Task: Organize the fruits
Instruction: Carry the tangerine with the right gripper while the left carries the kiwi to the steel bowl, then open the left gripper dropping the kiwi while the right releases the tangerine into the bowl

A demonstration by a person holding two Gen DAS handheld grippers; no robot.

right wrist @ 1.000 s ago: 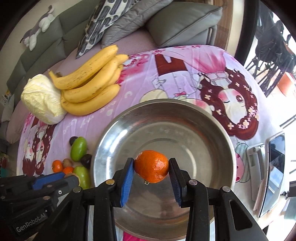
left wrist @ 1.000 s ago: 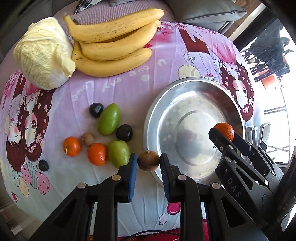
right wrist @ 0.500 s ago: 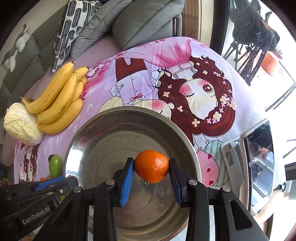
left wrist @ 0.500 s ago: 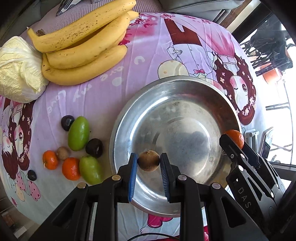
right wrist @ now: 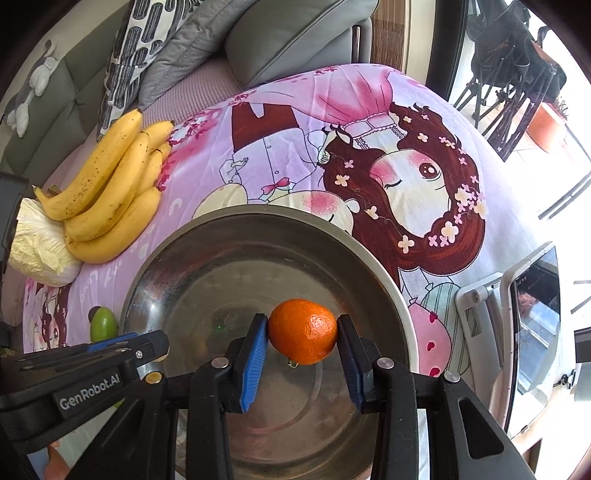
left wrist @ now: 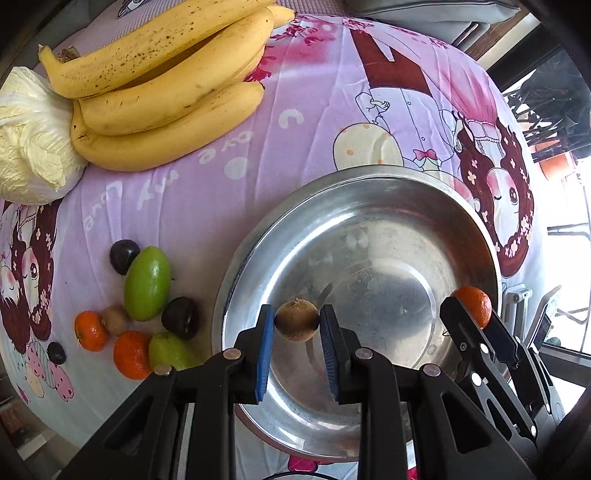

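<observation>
My left gripper (left wrist: pixel 297 325) is shut on a small brown round fruit (left wrist: pixel 296 319) and holds it over the near left part of the steel bowl (left wrist: pixel 369 192). My right gripper (right wrist: pixel 302 332) is shut on an orange mandarin (right wrist: pixel 303 330) and holds it over the same bowl (right wrist: pixel 258 221), whose inside holds no fruit. The right gripper with its mandarin (left wrist: pixel 474 304) also shows at the bowl's right rim in the left wrist view. Left of the bowl lie green fruits (left wrist: pixel 147 282), dark plums (left wrist: pixel 123 254), mandarins (left wrist: pixel 129 354) and another brown fruit (left wrist: pixel 114 324).
A bunch of bananas (left wrist: pixel 166 85) and a cabbage (left wrist: pixel 29 147) lie at the far left on the pink cartoon cloth (left wrist: pixel 332 110). A phone on a stand (right wrist: pixel 532 314) stands right of the bowl. Sofa cushions (right wrist: pixel 288 33) are behind the table.
Both grippers have moved forward over the bowl with their fruits. The left gripper carried the brown fruit from the bowl's left rim inward.
</observation>
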